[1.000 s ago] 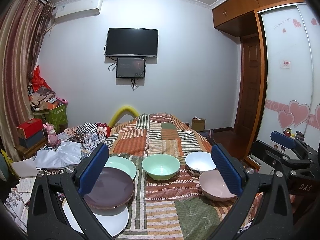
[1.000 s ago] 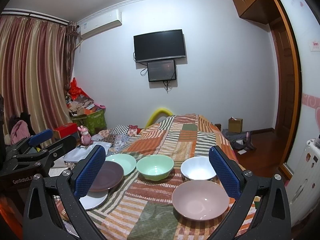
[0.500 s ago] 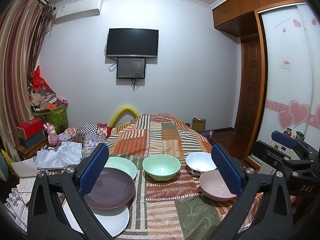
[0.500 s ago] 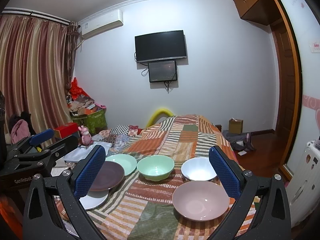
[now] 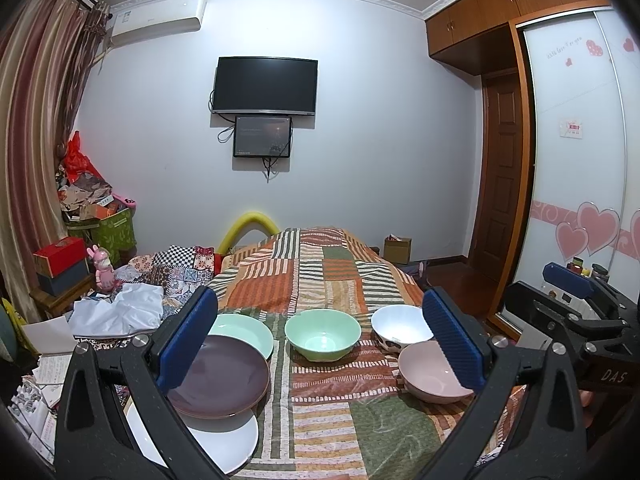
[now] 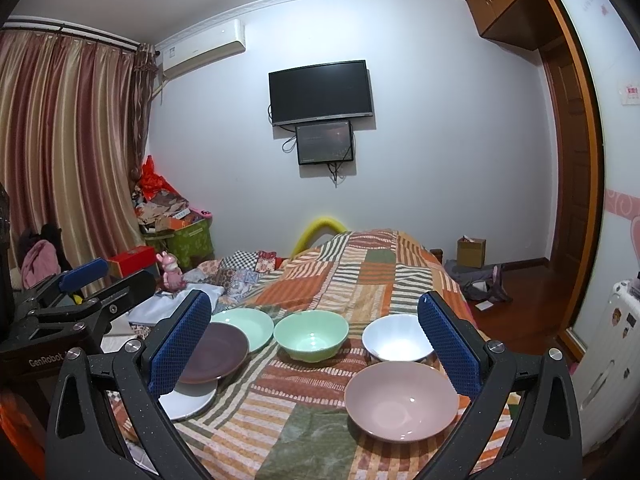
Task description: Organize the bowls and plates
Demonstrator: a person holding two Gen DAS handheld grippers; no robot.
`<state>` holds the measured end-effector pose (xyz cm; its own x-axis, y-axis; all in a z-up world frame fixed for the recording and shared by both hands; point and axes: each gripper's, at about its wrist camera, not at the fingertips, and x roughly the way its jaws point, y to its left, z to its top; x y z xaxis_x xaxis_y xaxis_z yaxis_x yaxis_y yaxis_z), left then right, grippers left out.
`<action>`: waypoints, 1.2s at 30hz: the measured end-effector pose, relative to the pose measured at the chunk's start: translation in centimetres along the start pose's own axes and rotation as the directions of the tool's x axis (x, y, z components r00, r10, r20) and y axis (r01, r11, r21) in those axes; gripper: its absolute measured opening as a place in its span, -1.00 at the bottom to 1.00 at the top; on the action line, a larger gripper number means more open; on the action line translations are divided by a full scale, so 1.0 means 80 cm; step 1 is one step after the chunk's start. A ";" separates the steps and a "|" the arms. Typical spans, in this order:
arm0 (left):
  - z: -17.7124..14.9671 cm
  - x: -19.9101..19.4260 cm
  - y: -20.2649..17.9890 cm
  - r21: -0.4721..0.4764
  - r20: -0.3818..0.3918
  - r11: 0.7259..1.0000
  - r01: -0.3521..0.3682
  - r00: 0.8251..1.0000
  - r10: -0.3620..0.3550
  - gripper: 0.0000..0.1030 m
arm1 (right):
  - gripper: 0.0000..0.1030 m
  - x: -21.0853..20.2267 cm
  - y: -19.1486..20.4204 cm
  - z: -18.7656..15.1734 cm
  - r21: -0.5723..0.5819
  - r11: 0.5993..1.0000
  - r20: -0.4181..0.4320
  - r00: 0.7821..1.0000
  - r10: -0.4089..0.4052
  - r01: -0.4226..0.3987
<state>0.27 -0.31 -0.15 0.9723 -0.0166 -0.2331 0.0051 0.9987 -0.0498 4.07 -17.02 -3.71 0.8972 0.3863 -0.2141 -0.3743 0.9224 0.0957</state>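
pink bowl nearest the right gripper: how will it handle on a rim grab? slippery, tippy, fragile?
The pink bowl looks glazed, with a highlight inside, so probably slick against the pads. It looks rigid and ceramic-like, so likely breakable if dropped. It sits on a soft patchwork quilt, so pressing one rim may rock it. The right gripper has its jaws wide open.

Ahead of me a bed [image 5: 320, 276] lies under a striped patchwork quilt. On the wall beyond its far end hangs a dark television [image 5: 265, 85], a smaller screen [image 5: 262, 137] just below it. Left of the bed I see crumpled white cloth [image 5: 120, 312], a pink rabbit toy [image 5: 105, 268] and a green box [image 5: 114, 234]. Right of the bed stands a wooden door [image 5: 500, 204].
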 end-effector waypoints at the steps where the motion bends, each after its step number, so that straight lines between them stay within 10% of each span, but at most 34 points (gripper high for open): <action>1: 0.000 0.000 0.000 0.001 0.000 1.000 0.000 1.000 0.000 1.00 | 1.00 0.000 0.000 0.000 0.000 1.000 -0.001 1.000 0.000 0.000; 20: -0.011 0.011 0.028 -0.040 -0.021 0.999 0.001 1.000 -0.001 1.00 | 1.00 0.026 0.016 -0.012 -0.007 0.999 -0.055 0.998 0.038 -0.039; 36: -0.069 0.080 0.140 -0.090 -0.200 0.981 -0.171 0.968 0.150 1.00 | 0.99 0.140 0.062 -0.054 -0.029 0.989 -0.292 0.948 0.131 -0.146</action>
<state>5.26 10.48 -7.56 0.8955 0.1245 -0.4273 -0.1821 0.9786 -0.0963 11.27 -8.10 -9.83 0.7326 0.4886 -0.4739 -0.5075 0.8561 0.0980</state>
